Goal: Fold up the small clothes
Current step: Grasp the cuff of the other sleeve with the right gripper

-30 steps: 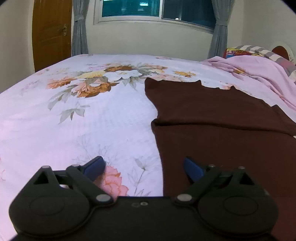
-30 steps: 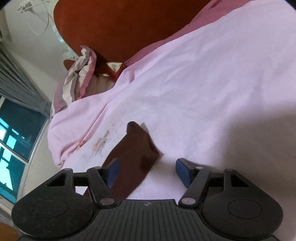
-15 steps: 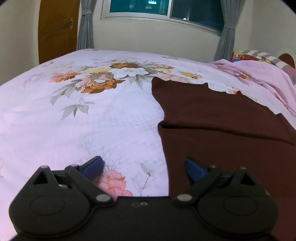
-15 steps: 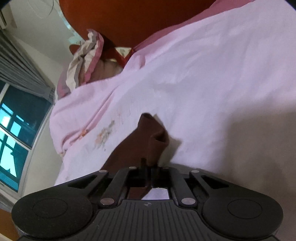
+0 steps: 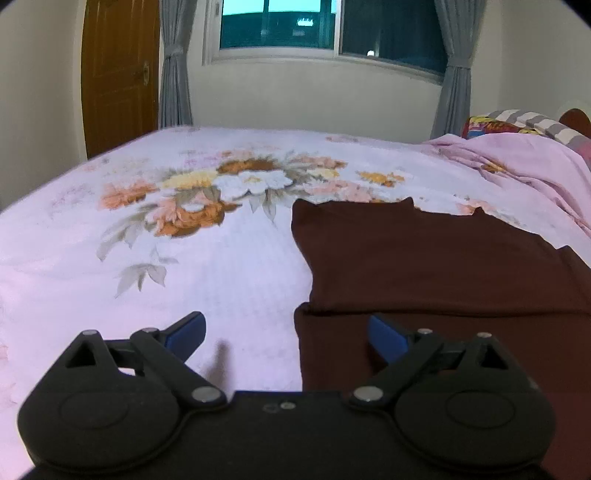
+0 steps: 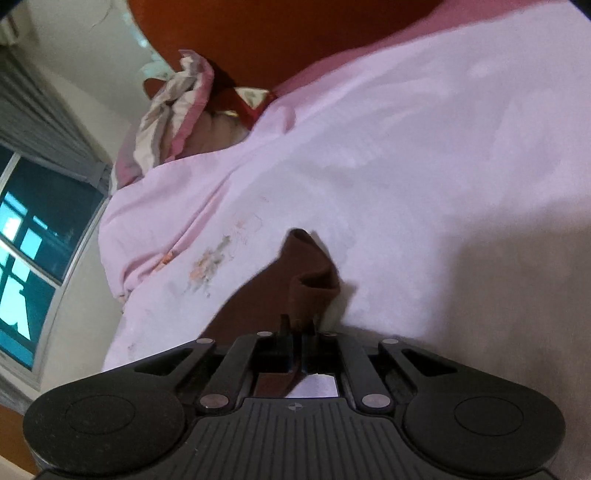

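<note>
A dark brown shirt (image 5: pixel 424 258) lies flat on the floral bedsheet (image 5: pixel 184 258), one side folded over the body. My left gripper (image 5: pixel 286 334) is open and empty, low over the shirt's left edge, one finger over the sheet and one over the cloth. In the right wrist view, my right gripper (image 6: pixel 297 330) is shut on a corner of the brown shirt (image 6: pixel 306 269), which bunches up in front of the jaws.
A pink blanket (image 5: pixel 535 166) is heaped at the right side of the bed and fills the right wrist view (image 6: pixel 406 147). Striped pillows (image 5: pixel 535 122) and a wooden headboard (image 6: pixel 277 33) lie beyond. A window, curtains and a door stand at the far wall.
My right gripper closed on the shirt corner and has lifted it slightly. My left gripper moved forward along the shirt's left edge, still open.
</note>
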Available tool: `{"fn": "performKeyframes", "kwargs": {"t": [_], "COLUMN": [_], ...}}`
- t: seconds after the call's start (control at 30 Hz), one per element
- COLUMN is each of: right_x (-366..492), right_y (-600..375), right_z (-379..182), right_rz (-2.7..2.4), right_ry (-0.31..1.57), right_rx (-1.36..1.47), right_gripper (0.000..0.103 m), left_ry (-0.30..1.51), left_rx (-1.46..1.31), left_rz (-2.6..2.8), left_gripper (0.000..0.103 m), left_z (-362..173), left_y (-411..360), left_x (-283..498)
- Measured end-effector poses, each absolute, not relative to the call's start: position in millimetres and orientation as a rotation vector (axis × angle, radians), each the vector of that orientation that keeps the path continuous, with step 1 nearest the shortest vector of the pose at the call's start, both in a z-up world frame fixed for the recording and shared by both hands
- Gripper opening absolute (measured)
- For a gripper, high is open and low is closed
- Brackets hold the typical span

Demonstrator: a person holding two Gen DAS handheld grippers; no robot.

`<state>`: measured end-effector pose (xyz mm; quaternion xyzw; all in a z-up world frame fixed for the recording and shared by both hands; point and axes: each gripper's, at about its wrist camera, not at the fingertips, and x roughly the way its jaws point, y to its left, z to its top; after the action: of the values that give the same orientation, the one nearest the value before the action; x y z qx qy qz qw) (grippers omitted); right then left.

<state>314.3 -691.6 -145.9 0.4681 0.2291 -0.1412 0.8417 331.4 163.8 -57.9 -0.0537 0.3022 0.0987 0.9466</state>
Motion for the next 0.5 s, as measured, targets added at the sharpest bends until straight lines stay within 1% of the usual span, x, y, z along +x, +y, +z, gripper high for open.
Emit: {"fn": "performKeyframes", "kwargs": {"t": [0.13, 0.3, 0.4, 0.5], "right_x": [322, 354, 382, 409], "right_y": [-681, -644, -599, -530], "right_z": [-128, -86, -50, -9], "right_rz": [-0.301, -0.258, -0.191, -0.074], "right_ry": [0.477, 0.473, 0.445, 0.404], "right_rx": [0.916, 0.800, 0.735, 0.663], "right_gripper": [0.003, 0.003, 0.003, 0.003], "left_ry": [0.634, 0.666, 0.665, 0.693], "left_rx": [-0.144, -0.174, -0.192, -0.189], "left_rz": [0.218, 0.228, 0.235, 0.250], "left_gripper": [0.095, 0.095, 0.095, 0.096], "left_z": [-64, -71, -72, -71], "left_y": [177, 203, 225, 250], "left_x": [335, 334, 325, 315]}}
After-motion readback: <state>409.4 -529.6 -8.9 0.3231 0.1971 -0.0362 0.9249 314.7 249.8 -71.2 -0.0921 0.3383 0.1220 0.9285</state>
